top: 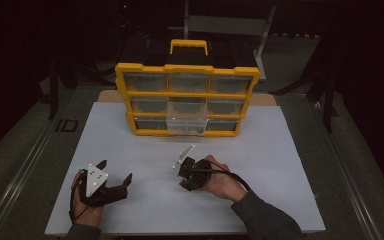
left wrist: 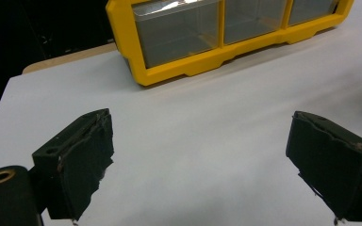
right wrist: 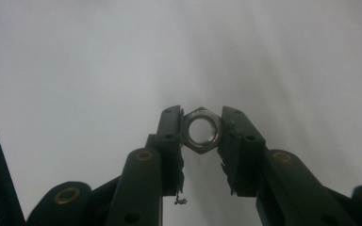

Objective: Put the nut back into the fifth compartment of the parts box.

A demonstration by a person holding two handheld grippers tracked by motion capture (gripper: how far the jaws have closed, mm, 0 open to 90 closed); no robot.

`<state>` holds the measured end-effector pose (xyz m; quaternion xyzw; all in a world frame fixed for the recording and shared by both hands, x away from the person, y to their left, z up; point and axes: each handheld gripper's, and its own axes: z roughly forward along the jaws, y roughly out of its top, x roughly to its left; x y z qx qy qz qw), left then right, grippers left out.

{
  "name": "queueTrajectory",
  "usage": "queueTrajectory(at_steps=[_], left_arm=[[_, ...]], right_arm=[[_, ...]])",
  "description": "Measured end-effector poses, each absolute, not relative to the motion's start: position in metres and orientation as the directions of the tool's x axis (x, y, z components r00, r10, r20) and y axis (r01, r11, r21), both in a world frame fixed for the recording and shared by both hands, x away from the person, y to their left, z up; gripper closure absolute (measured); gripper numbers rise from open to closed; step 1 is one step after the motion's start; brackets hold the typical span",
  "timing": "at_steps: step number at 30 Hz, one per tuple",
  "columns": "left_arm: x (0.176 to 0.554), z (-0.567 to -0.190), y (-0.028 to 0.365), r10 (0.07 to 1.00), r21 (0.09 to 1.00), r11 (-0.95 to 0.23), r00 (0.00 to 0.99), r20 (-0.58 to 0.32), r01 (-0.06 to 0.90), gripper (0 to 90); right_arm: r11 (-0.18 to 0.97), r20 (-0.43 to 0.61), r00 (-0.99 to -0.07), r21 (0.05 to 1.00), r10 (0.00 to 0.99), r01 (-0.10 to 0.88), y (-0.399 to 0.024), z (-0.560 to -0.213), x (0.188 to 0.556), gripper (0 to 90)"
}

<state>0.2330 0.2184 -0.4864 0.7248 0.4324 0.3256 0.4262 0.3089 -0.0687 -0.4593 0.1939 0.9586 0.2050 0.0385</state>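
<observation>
Status: right gripper (right wrist: 201, 134) fingers clamped on hex nut (right wrist: 201, 131), held just above white surface (top: 145, 200) in front of yellow organizer (top: 186, 100), whose bottom-centre drawer (top: 186, 126) stands pulled out; pick done, drop-in pending; left gripper (left wrist: 198, 160) fingers wide apart, empty.

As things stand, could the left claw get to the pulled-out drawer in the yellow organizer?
Probably yes: the left claw is open and empty, with bare white tabletop between it and the drawer.
</observation>
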Motion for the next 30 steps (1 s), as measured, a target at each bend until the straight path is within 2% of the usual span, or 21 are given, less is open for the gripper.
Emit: queueTrajectory(at_steps=[30], left_arm=[[0.233, -0.487, 0.218, 0.905, 0.9, -0.261, 0.414, 0.102, 0.35, 7.5]], right_arm=[[0.834, -0.017, -0.918, 0.424, 0.396, 0.352, -0.07, -0.428, 0.319, 70.3]])
